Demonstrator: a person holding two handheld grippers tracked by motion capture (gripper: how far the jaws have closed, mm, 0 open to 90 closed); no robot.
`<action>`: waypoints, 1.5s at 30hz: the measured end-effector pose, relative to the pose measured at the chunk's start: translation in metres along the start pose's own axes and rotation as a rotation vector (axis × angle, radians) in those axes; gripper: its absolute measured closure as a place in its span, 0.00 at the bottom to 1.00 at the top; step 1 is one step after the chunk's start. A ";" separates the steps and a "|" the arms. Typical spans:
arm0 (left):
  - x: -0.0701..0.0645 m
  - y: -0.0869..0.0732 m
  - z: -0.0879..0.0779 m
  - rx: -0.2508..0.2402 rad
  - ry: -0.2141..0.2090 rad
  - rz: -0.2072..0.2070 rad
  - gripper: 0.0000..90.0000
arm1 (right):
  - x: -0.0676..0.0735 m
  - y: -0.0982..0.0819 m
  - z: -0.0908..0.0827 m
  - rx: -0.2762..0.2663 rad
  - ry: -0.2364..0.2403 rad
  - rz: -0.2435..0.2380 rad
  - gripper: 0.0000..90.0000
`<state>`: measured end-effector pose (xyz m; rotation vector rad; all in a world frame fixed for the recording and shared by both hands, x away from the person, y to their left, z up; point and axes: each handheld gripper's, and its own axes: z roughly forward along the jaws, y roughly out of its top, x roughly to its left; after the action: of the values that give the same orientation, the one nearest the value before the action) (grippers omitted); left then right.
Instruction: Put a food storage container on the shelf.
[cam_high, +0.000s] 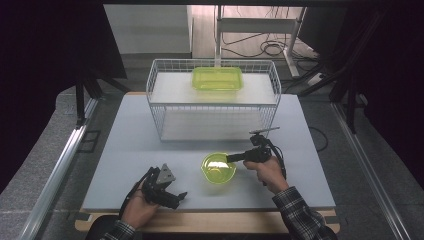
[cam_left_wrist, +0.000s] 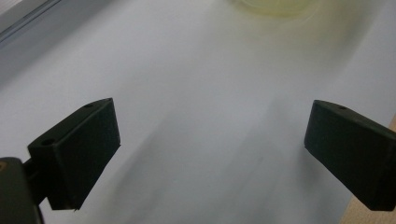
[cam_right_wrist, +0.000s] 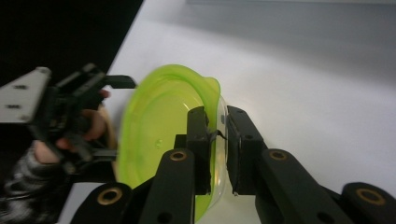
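One round translucent lime-green plastic bowl (cam_high: 218, 168) sits near the front of the tabletop (cam_high: 125, 150); one rectangular translucent lime-green plastic container (cam_high: 217, 79) lies far back, inside one white wire basket (cam_high: 160, 107). Two black handheld grippers, the left gripper (cam_high: 181, 195) and the right gripper (cam_high: 231, 159), with two fingers each

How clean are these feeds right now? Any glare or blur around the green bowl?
High view: a bright glare patch sits inside the green bowl; surroundings dark. Left gripper view: the table looks soft and streaked, the bowl a pale blur at the top edge. Right gripper view: the right gripper is sharp on the bowl's rim; the far hand blurs.
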<state>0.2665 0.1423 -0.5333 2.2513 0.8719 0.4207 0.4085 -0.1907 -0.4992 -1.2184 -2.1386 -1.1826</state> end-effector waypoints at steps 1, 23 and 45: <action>0.000 0.000 0.000 0.001 0.001 0.002 0.04 | 0.002 0.000 0.000 -0.001 -0.002 0.003 0.90; 0.003 0.000 -0.003 -0.019 0.007 -0.013 0.03 | 0.019 0.011 -0.040 -0.138 0.010 0.012 0.90; 0.003 0.000 -0.001 -0.010 0.001 -0.009 0.03 | 0.056 0.042 -0.080 -0.233 0.026 -0.022 0.90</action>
<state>0.2675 0.1448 -0.5323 2.2372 0.8781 0.4216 0.4095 -0.2182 -0.3970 -1.2693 -2.0432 -1.4824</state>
